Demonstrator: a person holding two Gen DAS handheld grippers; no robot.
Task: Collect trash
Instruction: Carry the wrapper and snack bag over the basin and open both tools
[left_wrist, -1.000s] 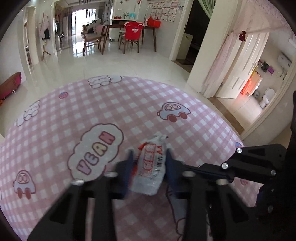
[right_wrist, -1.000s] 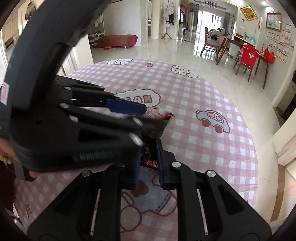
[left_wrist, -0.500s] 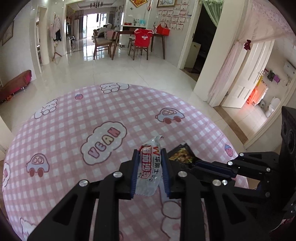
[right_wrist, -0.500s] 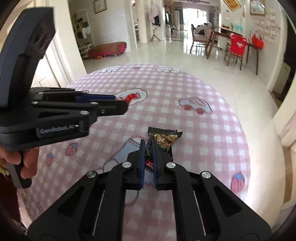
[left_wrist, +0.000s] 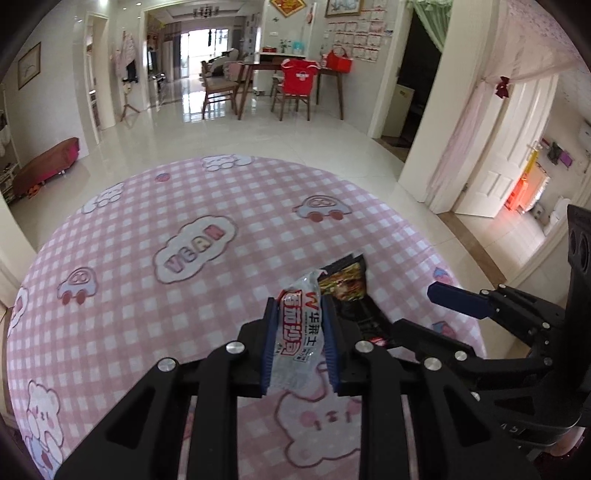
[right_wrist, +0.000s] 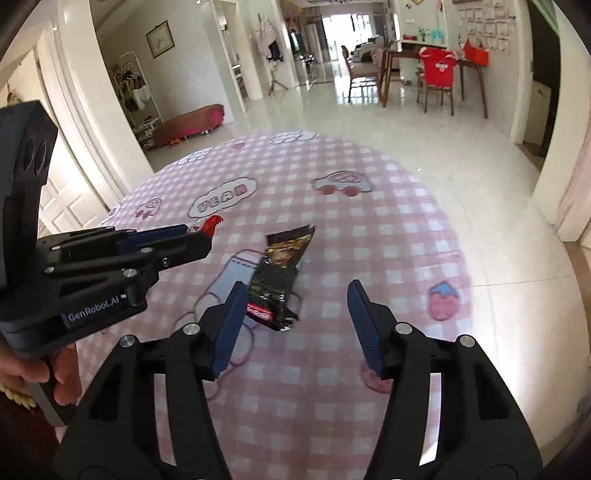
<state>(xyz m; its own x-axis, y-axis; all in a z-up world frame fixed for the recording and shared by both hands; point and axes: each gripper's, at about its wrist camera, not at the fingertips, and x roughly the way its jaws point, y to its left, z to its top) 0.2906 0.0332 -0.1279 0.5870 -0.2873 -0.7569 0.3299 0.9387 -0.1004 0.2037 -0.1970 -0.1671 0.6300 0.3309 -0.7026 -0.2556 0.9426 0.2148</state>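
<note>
My left gripper (left_wrist: 300, 345) is shut on a clear and white wrapper with red print (left_wrist: 299, 332), held above the round table. Its red tip shows in the right wrist view (right_wrist: 211, 226), where the left gripper (right_wrist: 177, 243) is at the left. A black and gold snack wrapper (right_wrist: 279, 275) lies on the pink checked tablecloth (right_wrist: 369, 229). My right gripper (right_wrist: 295, 325) is open above the table, its left finger beside the wrapper's near end. In the left wrist view the black wrapper (left_wrist: 345, 282) lies just right of my left gripper, and the right gripper (left_wrist: 424, 310) stands at the right.
The round table's cloth (left_wrist: 147, 221) has cartoon cars, clouds and bears. The table's edge drops to a glossy tiled floor (left_wrist: 258, 136). A dining table with chairs (left_wrist: 295, 85) stands far back. White doors (left_wrist: 498, 158) are at the right.
My right gripper has opened and let go of the black wrapper, which now lies on the cloth. My left gripper still holds the white wrapper and has drawn back from the table's centre.
</note>
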